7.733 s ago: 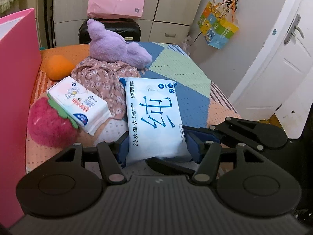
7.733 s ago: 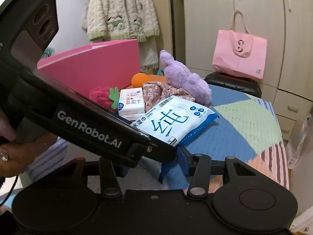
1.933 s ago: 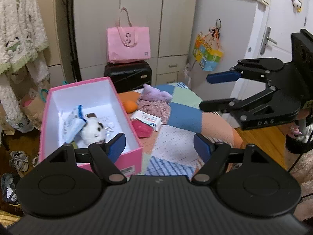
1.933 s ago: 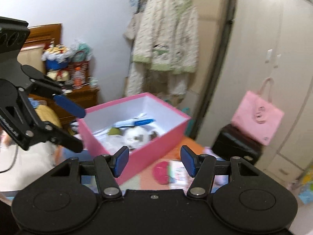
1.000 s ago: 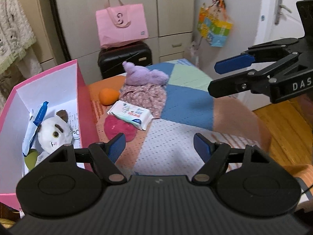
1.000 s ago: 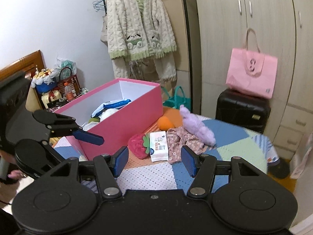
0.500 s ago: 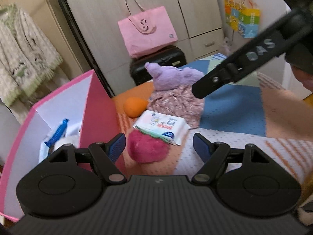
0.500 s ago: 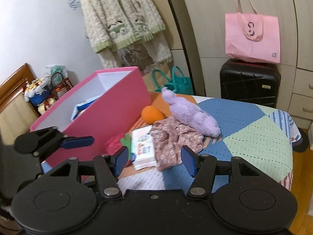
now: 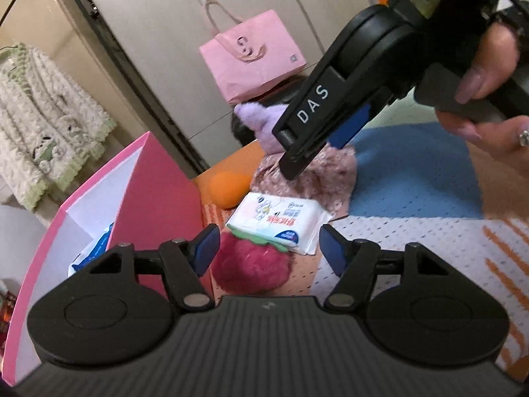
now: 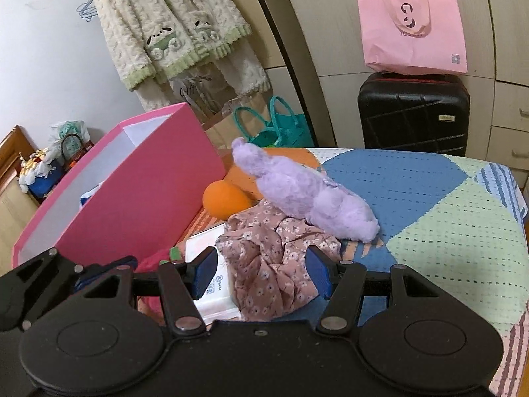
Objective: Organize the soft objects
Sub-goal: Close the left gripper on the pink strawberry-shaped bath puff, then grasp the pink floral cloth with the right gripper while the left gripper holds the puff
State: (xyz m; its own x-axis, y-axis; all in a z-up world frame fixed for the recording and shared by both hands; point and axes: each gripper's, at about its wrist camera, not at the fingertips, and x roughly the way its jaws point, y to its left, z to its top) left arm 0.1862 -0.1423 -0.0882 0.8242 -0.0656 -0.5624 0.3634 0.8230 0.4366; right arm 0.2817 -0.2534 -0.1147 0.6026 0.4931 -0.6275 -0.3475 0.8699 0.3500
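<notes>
Left gripper [image 9: 267, 243]: spread, empty, above the red strawberry plush [image 9: 251, 266] and wipes pack [image 9: 281, 221].
Right gripper [image 10: 261, 269]: released, empty, over the floral cloth [image 10: 274, 264].
Left view only: the right gripper's fingertip low over the cloth.
Right view only: whole purple plush [image 10: 314, 201], orange ball [image 10: 224, 203].
Edges: pink box [image 10: 139, 201] wall just beside the pile; open blue-green quilt [image 10: 446, 218] to the right.

Pink box [image 10: 139, 195], lilac plush [image 10: 314, 198]

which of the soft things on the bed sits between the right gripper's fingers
The pink floral cloth, crumpled between the open right gripper. The purple plush and orange ball lie farther back.
</notes>
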